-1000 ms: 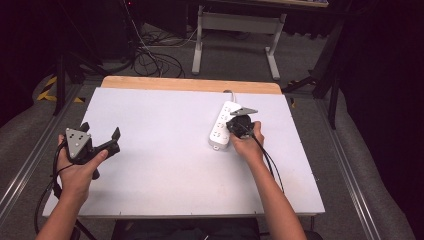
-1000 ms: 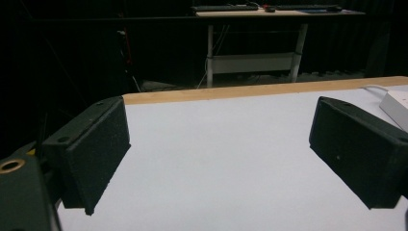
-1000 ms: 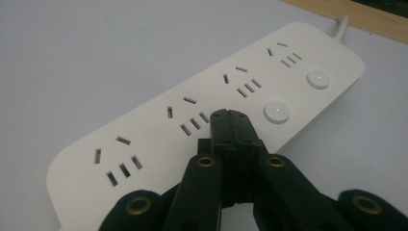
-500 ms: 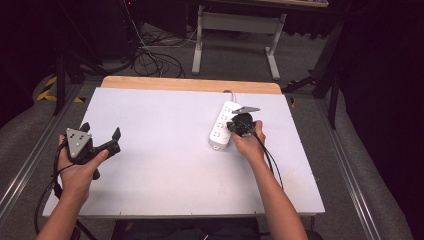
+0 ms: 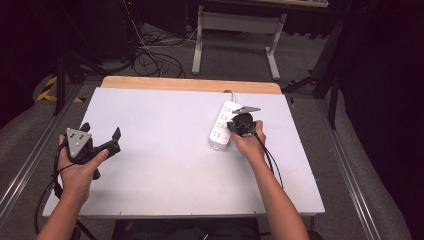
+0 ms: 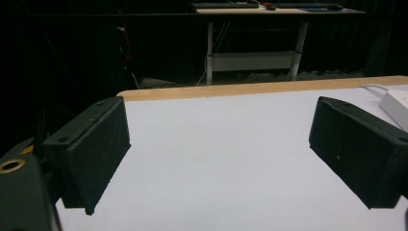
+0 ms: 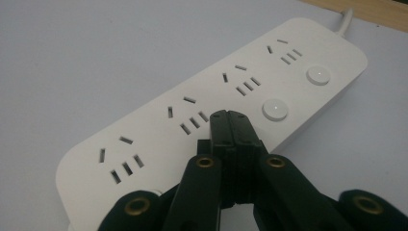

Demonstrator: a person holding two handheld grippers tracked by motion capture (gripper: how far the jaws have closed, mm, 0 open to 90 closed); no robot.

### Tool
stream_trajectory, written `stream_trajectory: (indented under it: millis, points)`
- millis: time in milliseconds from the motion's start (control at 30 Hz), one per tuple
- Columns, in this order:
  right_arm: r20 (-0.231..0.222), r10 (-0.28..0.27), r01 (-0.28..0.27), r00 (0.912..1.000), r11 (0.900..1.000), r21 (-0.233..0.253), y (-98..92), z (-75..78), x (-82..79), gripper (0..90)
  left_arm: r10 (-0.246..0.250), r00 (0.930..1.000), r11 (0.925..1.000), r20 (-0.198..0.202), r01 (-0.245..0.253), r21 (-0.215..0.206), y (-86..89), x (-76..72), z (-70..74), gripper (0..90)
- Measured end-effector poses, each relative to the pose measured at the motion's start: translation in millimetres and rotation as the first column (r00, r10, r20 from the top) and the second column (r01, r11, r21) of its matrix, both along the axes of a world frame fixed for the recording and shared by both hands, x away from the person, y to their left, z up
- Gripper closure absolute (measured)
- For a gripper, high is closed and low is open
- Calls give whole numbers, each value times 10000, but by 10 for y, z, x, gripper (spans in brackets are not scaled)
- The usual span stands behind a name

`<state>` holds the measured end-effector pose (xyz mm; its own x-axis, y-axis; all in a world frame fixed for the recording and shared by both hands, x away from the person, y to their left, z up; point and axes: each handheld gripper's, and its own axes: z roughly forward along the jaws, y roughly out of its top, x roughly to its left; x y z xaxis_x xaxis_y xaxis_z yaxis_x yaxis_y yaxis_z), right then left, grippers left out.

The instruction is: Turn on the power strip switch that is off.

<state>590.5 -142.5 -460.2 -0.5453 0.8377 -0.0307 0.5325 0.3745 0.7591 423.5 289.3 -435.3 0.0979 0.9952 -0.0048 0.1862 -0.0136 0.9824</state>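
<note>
A white power strip (image 5: 223,125) is lying on the right half of the white table (image 5: 165,165), running lengthwise away from the person, with its white cord (image 5: 229,93) leaving its far end toward the wooden back edge of the table. In the right claw view, the strip (image 7: 207,115) is showing four groups of socket slots in a row and round white buttons (image 7: 274,109) along one side.

The right claw (image 5: 239,121) is sitting over the strip's right side, held by the person's right hand (image 5: 248,141). Its two black jaws are pressed together with nothing between them, and their joined tip (image 7: 230,117) is pointing down at the strip's top face, between a socket group and the nearer visible button. Whether the tip is touching the plastic is hard to tell.

The left claw (image 5: 102,137) is hanging over the left edge of the table, well apart from the strip, gripped in the left hand (image 5: 80,167). Its jaws are spread wide, with bare table showing between the two black pads (image 6: 96,149). A corner of the strip (image 6: 397,103) is peeking in at the right edge of the left claw view.
</note>
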Motion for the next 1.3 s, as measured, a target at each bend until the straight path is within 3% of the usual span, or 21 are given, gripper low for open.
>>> stream_trajectory:
  millis: [567,767,900,1167,1200,1300]
  points:
    - [156,-67,70,9999,9998,-181,16,-3,0,900,-37,10000,10000,-20,37,-13,-8,-9,1,76]
    - [182,-33,36,9998,9999,-143,-15,28,0,900,18,10000,9998,-7,-18,-205,11,-18,5,76]
    - [825,15,-25,9966,9999,117,-33,105,-34,900,21,10000,9998,-48,-22,-203,8,-12,4,76]
    - [1220,170,-246,9924,9978,609,-51,237,-133,900,18,10000,9997,-22,-18,-227,7,-13,6,76]
    - [1474,193,-329,9889,9954,904,-74,294,-178,900,2,10000,9997,-28,-3,-233,4,-12,6,76]
    - [2048,210,-460,9786,9919,1183,-115,382,-275,900,-49,10000,9998,-29,48,-172,3,-9,6,76]
